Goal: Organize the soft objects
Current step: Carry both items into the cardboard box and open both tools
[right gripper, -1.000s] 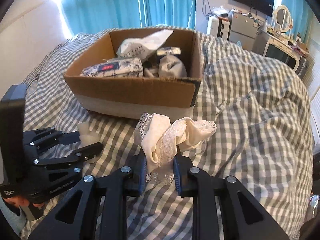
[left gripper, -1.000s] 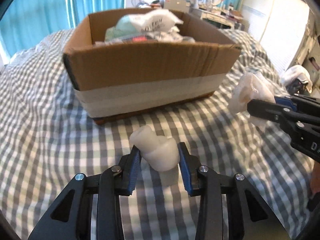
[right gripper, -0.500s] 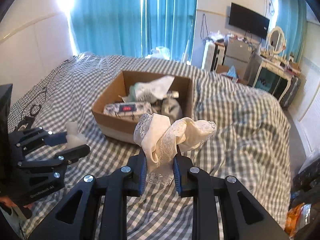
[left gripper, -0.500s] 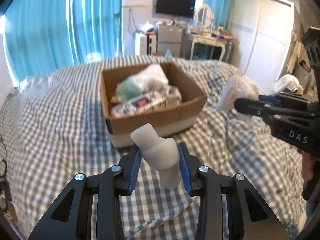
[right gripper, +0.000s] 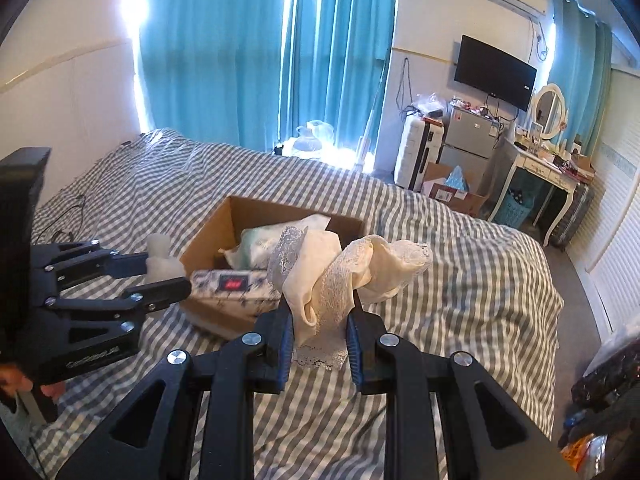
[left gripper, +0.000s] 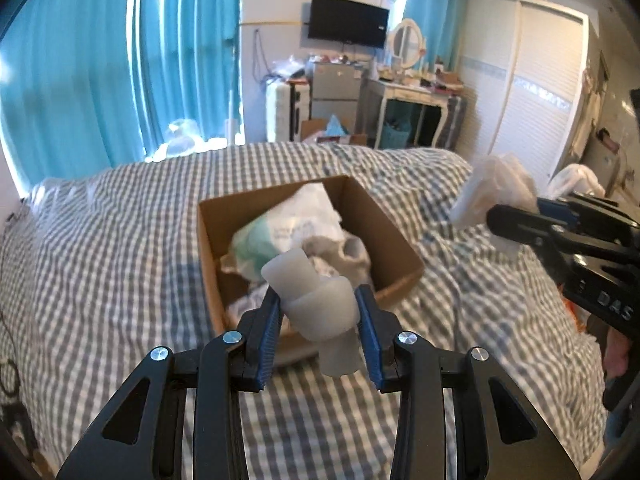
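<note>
My left gripper (left gripper: 318,304) is shut on a white soft tube-shaped piece (left gripper: 316,300), held in the air above the near edge of an open cardboard box (left gripper: 380,220). My right gripper (right gripper: 320,312) is shut on a cream lace-trimmed cloth (right gripper: 344,268), also lifted above the bed. The box (right gripper: 240,212) holds a pale green and white packet (left gripper: 280,232), a patterned pack with a red label (right gripper: 234,282) and other soft items. Each gripper shows in the other's view: the left gripper (right gripper: 164,268) at the left, the right gripper (left gripper: 504,216) at the right.
The box stands on a bed with a grey and white checked cover (left gripper: 100,260). Turquoise curtains (right gripper: 260,52), a fridge (right gripper: 464,140), a dressing table (right gripper: 540,168) and a white wardrobe (left gripper: 528,84) line the room. A cable (right gripper: 68,216) lies on the bed at the left.
Both grippers have risen well above the bed with their loads still gripped. The box now looks smaller and lower in both views, and more of the room shows.
</note>
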A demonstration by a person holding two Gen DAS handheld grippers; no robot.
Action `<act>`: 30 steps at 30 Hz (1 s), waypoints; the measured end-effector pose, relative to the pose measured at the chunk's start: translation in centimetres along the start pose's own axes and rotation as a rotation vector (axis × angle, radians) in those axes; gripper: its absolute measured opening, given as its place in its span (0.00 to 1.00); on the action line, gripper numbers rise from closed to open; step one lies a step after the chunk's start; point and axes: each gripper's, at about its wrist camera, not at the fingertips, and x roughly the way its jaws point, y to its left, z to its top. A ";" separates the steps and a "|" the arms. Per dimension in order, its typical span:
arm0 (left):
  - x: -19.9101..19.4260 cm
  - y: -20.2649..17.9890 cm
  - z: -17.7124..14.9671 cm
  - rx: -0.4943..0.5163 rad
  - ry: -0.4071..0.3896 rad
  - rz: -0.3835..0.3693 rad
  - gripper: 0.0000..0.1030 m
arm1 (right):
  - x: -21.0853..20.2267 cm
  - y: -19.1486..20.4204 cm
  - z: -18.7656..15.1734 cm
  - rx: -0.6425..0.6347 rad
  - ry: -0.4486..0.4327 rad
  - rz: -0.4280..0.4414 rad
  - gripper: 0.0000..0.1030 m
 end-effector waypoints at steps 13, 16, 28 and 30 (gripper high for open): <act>10.3 -2.3 2.9 0.063 0.082 0.003 0.75 | 7.7 -4.3 1.6 0.035 0.039 0.011 0.21; 10.0 -1.2 3.1 0.045 0.006 0.021 0.83 | 9.0 -4.8 1.9 0.028 0.044 0.015 0.21; 5.5 4.2 4.0 0.005 -0.080 0.200 0.83 | 13.6 -1.2 1.1 -0.031 0.121 0.127 0.47; 5.0 4.6 3.7 -0.007 -0.083 0.206 0.83 | 13.1 -1.1 1.2 -0.005 0.089 0.101 0.83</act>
